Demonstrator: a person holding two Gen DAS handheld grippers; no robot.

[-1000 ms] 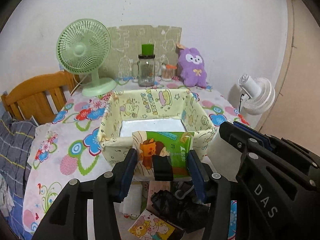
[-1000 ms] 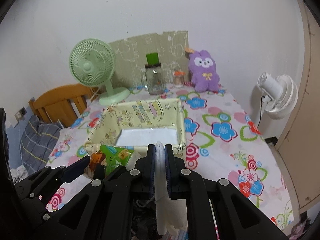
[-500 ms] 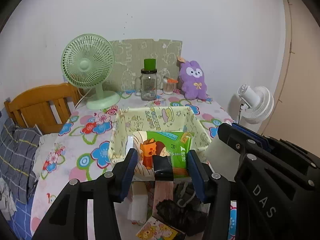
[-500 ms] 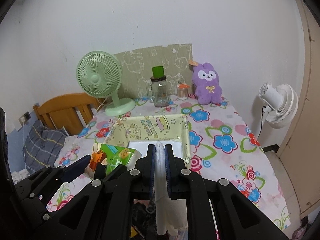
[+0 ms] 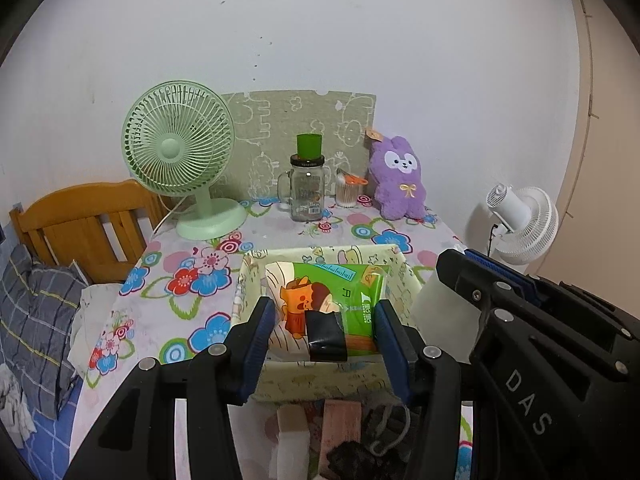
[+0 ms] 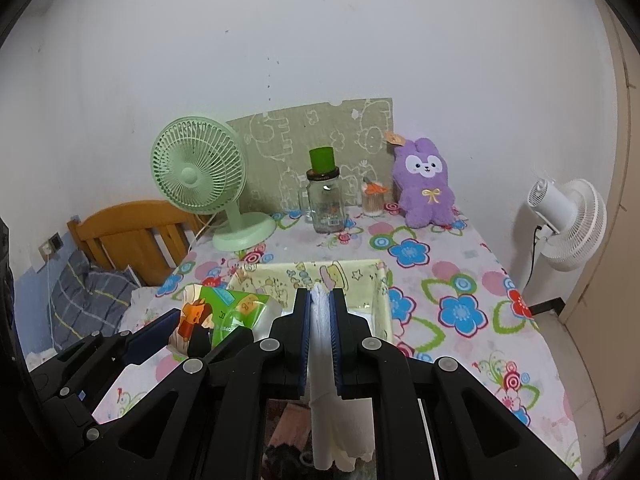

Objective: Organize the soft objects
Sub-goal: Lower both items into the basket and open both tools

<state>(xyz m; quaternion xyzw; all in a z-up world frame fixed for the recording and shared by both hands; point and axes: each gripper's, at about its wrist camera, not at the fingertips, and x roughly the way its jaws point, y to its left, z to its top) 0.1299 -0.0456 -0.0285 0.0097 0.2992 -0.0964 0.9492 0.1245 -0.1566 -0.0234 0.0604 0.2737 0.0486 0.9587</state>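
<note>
Green, cartoon-printed plastic tissue pack (image 5: 328, 304) is pinched across its width by the left gripper (image 5: 326, 330), held above the near wall of the pale yellow fabric basket (image 5: 394, 262) on the flower-patterned table (image 6: 460, 280). White soft cloth (image 6: 320, 312) is clamped between the pressed-together jaws of the right gripper (image 6: 320, 316), hanging limp. Both are judged light and yielding; the pack's film is judged slippery, so mid-body holds are advised.

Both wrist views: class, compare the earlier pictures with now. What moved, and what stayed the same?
Both grippers rose and drew back: the fabric bin sits lower and smaller in view. The left gripper stays shut on the tissue pack, the right gripper on the white cloth.
</note>
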